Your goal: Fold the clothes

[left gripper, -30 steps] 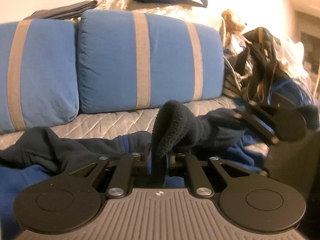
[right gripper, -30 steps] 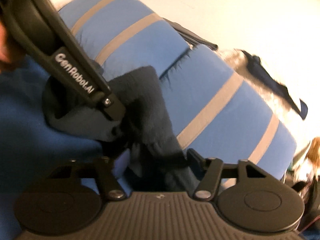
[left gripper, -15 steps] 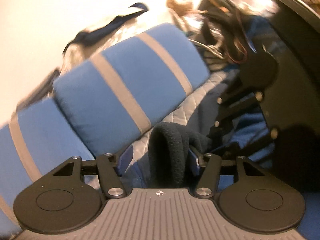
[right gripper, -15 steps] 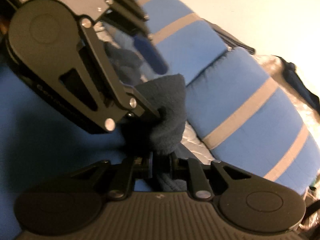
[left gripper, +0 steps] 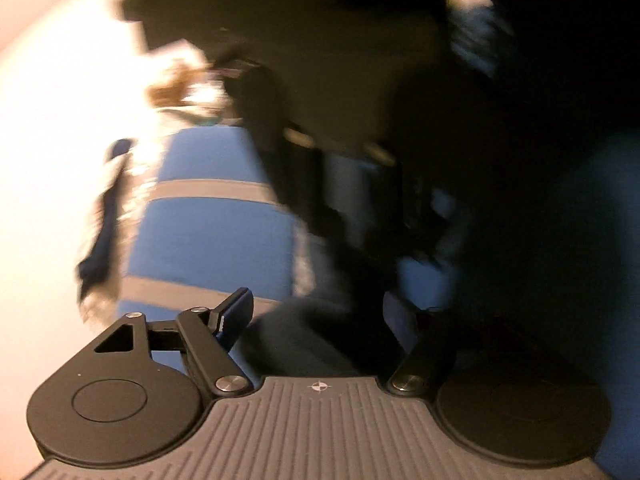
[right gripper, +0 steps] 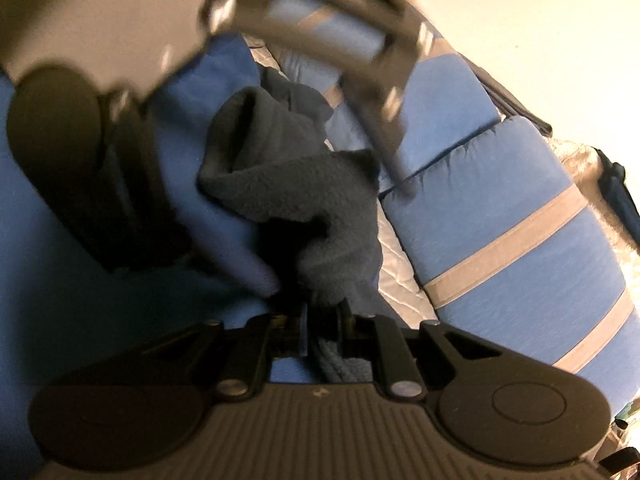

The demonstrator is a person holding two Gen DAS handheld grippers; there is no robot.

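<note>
Blue cushions (right gripper: 500, 216) with grey stripes fill the right of my right wrist view, with pale quilted bedding (right gripper: 400, 280) in the lower centre. My right gripper (right gripper: 323, 320) is clamped narrow on the dark fleece garment (right gripper: 288, 184). From the pinch the fleece climbs toward the upper left of the frame, its long axis on that diagonal, ending in an open rolled cuff. The left gripper (right gripper: 312, 20) sweeps blurred across the top of that frame, apart from the fleece. In the left wrist view my left gripper (left gripper: 316, 312) stands wide, with a dim grey mass between the fingers, not gripped. I judge the right hand nearer and in control. Fleece looks thick, napped, limp.
</note>
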